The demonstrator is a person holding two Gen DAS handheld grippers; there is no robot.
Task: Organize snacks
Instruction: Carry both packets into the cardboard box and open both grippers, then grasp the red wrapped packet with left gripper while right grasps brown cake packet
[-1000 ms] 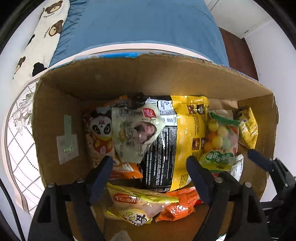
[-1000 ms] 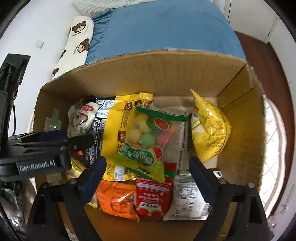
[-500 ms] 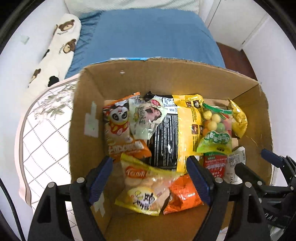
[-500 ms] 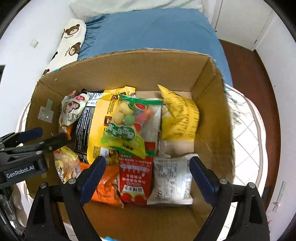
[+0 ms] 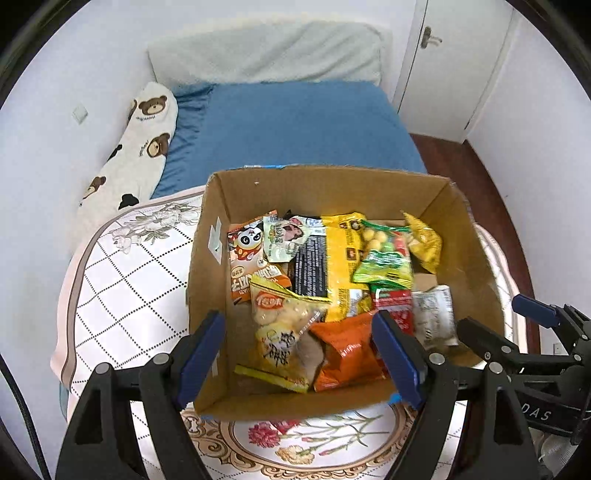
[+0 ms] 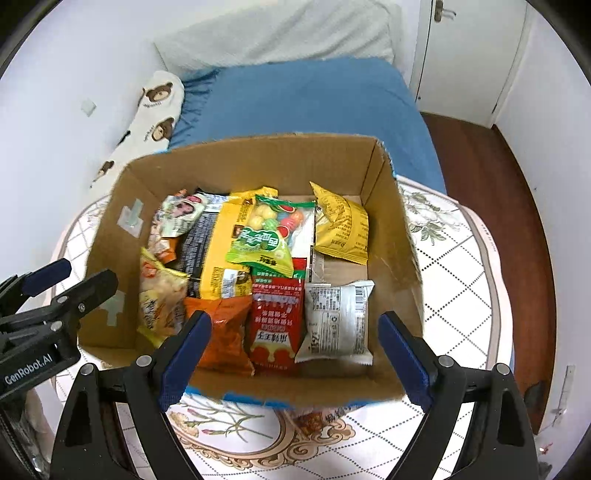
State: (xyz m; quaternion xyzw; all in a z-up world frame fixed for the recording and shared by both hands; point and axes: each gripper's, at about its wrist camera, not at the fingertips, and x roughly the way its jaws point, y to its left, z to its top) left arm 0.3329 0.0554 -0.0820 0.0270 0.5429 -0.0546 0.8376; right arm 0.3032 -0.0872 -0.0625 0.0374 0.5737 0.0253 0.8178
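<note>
A corrugated cardboard box [image 6: 258,162] sits open on a round table [image 6: 458,280] covered in a quilted white cloth with dotted diamonds and a floral border. Crinkled snack packets lie flat across the box floor: a glossy yellow bag [image 6: 225,254] with a black back panel, a clear-windowed green candy bag [image 6: 266,236] of coloured balls lying on top of it, a puffy yellow pouch [image 6: 341,229] by the right wall, a red sachet [image 6: 277,325], a matte white packet [image 6: 338,321] beside it, and a creased orange bag [image 6: 225,332] at the front. A panda-print packet [image 5: 251,254] rests against the left wall, with a pale bag [image 5: 280,332] of round snacks in front of it. The left gripper [image 5: 299,354] and right gripper [image 6: 295,354] hover at the box's near edge, their blue-padded black fingers spread wide and holding nothing. Behind the table lie a bed [image 6: 314,99] with a smooth blue sheet, a bear-print bolster [image 6: 147,125] and a nubby white pillow [image 6: 280,33].
</note>
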